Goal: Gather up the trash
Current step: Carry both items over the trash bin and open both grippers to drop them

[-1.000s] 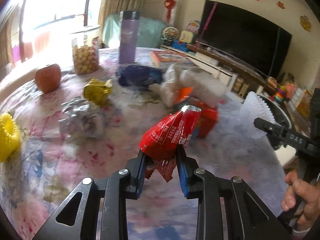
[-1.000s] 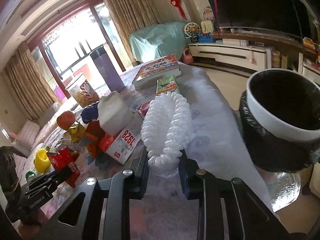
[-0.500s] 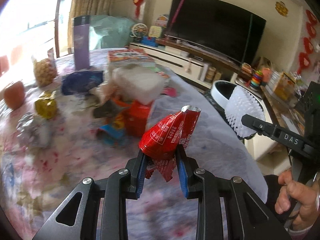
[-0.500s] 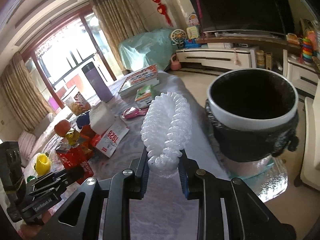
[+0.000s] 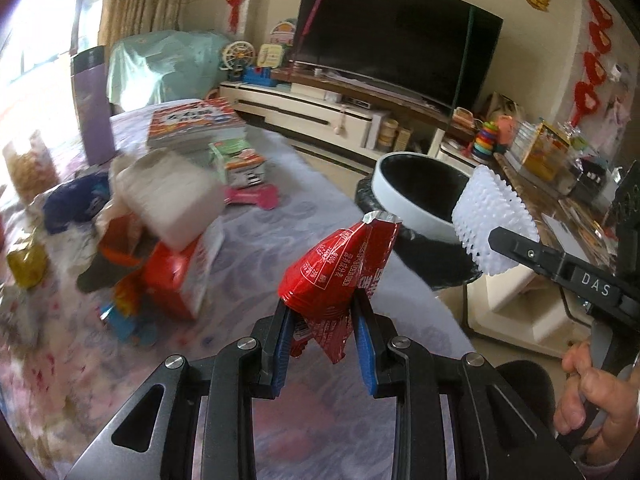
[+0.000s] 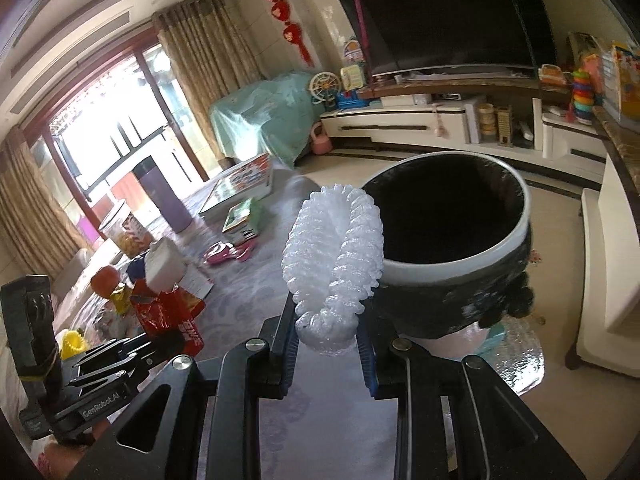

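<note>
My left gripper (image 5: 323, 316) is shut on a crumpled red snack wrapper (image 5: 338, 268) that sticks up above its blue pads, over the table's right side. My right gripper (image 6: 327, 330) is shut on a white foam fruit net (image 6: 336, 260), held just left of the bin. The bin (image 6: 452, 220) has a white rim and a black liner; it stands on the floor past the table's edge, and its dark inside shows nothing. The left wrist view shows the same bin (image 5: 412, 208) with the white net (image 5: 494, 220) beside its rim.
The cloth-covered table (image 5: 280, 232) holds a pile of red boxes and wrappers (image 5: 168, 264), a white block (image 5: 172, 200), a book (image 5: 192, 124), a green carton (image 5: 240, 160), a purple flask (image 5: 92, 104) and a yellow foil wrapper (image 5: 24, 264). A TV and low cabinet (image 6: 440, 120) line the wall.
Both grippers have swung right across the table toward the bin, each still holding its item. The bin now appears larger and closer in both views.
</note>
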A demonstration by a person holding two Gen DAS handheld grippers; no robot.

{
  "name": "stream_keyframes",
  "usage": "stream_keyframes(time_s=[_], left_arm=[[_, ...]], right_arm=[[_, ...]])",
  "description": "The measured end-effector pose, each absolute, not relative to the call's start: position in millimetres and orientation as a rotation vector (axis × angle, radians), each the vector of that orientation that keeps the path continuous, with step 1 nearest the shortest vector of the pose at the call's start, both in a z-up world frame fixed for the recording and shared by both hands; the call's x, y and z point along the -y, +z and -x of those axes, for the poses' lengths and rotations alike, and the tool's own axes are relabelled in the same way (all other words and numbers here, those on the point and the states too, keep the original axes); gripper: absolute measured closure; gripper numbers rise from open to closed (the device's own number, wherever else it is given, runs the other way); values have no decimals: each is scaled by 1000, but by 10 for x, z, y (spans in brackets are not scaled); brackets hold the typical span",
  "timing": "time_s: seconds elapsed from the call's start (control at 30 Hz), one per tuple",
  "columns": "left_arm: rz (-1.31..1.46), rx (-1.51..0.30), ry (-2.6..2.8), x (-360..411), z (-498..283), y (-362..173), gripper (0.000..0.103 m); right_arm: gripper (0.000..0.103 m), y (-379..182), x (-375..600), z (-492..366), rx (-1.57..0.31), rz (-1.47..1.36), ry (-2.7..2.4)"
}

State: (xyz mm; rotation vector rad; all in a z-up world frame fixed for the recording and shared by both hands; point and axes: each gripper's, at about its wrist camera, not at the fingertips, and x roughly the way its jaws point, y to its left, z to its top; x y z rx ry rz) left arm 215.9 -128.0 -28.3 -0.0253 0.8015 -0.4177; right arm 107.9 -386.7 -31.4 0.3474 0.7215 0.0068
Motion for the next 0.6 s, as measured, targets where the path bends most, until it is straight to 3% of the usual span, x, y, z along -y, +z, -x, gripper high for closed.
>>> stream_keyframes(time_s=[0.6], left_arm=[[-50,-779,-515,2043,-2785,-219,75]], right_arm=[[77,-252,4453,-1320,-723,-375,-52]])
